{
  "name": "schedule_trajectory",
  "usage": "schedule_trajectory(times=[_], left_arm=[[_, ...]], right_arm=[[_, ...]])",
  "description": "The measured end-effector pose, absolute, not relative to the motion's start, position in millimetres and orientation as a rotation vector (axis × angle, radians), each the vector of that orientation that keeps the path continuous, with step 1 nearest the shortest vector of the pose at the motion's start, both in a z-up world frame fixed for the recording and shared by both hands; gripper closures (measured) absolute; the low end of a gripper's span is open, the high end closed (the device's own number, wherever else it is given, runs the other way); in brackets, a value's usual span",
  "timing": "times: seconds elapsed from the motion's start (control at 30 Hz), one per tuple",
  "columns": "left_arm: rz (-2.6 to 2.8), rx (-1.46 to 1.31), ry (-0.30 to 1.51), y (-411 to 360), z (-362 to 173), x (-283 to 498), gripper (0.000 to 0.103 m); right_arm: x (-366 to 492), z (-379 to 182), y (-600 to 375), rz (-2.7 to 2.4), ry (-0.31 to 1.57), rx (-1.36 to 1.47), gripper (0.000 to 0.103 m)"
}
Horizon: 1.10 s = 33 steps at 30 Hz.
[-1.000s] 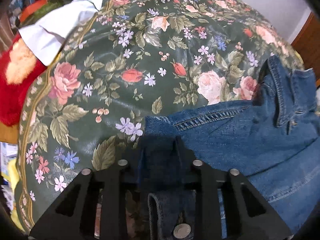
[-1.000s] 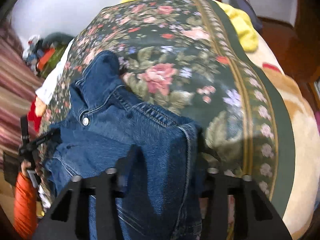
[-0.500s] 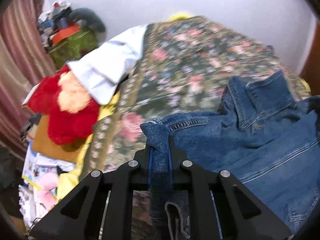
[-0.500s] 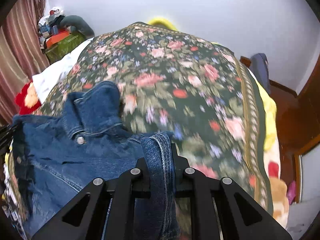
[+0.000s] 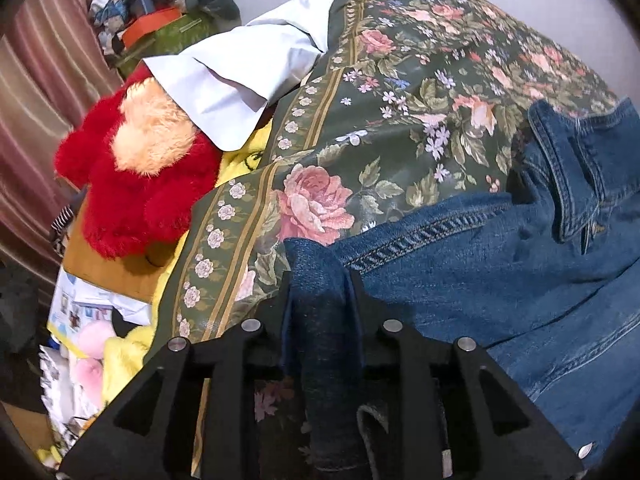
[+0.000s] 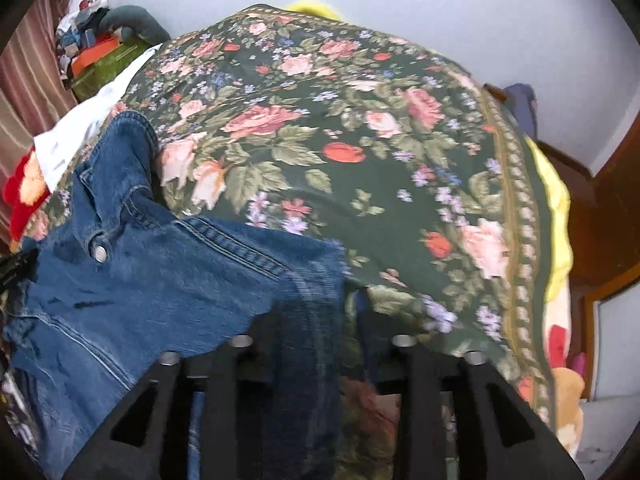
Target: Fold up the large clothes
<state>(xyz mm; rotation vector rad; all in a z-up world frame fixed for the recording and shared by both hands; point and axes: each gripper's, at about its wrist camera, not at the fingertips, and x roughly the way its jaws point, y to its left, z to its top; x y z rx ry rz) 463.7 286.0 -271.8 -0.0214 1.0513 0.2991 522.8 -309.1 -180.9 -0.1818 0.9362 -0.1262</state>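
Two grippers, left [image 5: 320, 280] and right [image 6: 320, 292], have jaws clamped on the jacket [image 5: 500, 280] shoulders; its collar lies between them, over the bed [image 6: 360, 160].

No legible text, label, brand or number anywhere. Printed paper sheets [image 5: 86, 312] at 8 o'clock in left wrist view: markings too small and blurred to read. Denim jacket [image 5: 500, 280] snap button [image 6: 99, 249]: no readable stamp.
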Motion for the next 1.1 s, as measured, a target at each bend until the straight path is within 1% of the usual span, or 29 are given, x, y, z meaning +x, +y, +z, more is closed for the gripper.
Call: schedule_trajectory(times=[0.03, 0.07, 0.1, 0.13, 0.17, 0.23, 0.37, 0.43, 0.57, 0.63, 0.7, 0.73, 0.77, 0.83, 0.9, 1.0, 1.1], left_arm=[[0.299, -0.020, 1.059, 286.5, -271.4, 463.5, 0.074], [0.300, -0.021, 1.066, 286.7, -270.0, 463.2, 0.073], [0.302, -0.027, 1.068, 287.3, -267.6, 461.0, 0.070], [0.305, -0.033, 1.070, 288.1, -264.1, 457.7, 0.066], [0.308, -0.038, 1.070, 288.4, -260.5, 454.6, 0.064], [0.304, -0.048, 1.063, 288.2, -251.1, 446.1, 0.063], [0.293, -0.032, 1.027, 279.3, -223.6, 423.5, 0.061], [0.279, -0.024, 0.993, 272.1, -205.1, 407.9, 0.055], [0.238, -0.026, 0.913, 256.9, -168.5, 372.7, 0.047], [0.211, -0.028, 0.870, 248.1, -151.1, 351.1, 0.038], [0.191, -0.024, 0.839, 239.3, -139.4, 333.0, 0.032], [0.182, -0.023, 0.827, 234.9, -134.4, 324.8, 0.028], [0.173, -0.023, 0.818, 231.1, -130.5, 315.5, 0.026], [0.154, -0.037, 0.806, 225.5, -126.1, 296.8, 0.020], [0.145, -0.048, 0.812, 222.6, -127.3, 279.3, 0.017], [0.134, -0.064, 0.834, 220.5, -136.3, 258.6, 0.016], [0.130, -0.089, 0.885, 221.8, -157.8, 240.7, 0.016]], right_arm=[[519.6, -178.9, -310.0, -0.167, 0.919, -0.214, 0.038], [515.5, -176.9, -310.9, -0.206, 0.895, -0.247, 0.021], [512.3, -175.2, -312.1, -0.218, 0.880, -0.262, 0.015], [506.7, -173.5, -314.2, -0.213, 0.873, -0.267, 0.014], [503.7, -172.3, -315.7, -0.203, 0.881, -0.257, 0.014], [492.7, -165.8, -317.8, -0.182, 0.891, -0.221, 0.014], [464.5, -141.1, -305.7, -0.159, 0.848, -0.210, 0.014], [440.9, -122.5, -294.0, -0.129, 0.816, -0.212, 0.014], [397.9, -92.7, -270.8, -0.074, 0.761, -0.220, 0.014], [373.8, -80.8, -262.8, -0.054, 0.743, -0.215, 0.012], [351.4, -72.6, -256.6, -0.035, 0.738, -0.197, 0.006], [340.4, -69.8, -254.5, -0.026, 0.738, -0.184, 0.005], [329.4, -67.9, -252.6, -0.015, 0.740, -0.170, 0.004], [310.1, -67.2, -250.1, 0.004, 0.750, -0.147, 0.004], [293.6, -70.4, -248.2, 0.017, 0.770, -0.126, 0.003], [267.0, -83.2, -248.7, 0.036, 0.817, -0.084, 0.003], [250.2, -101.5, -254.2, 0.046, 0.865, -0.045, 0.003]])
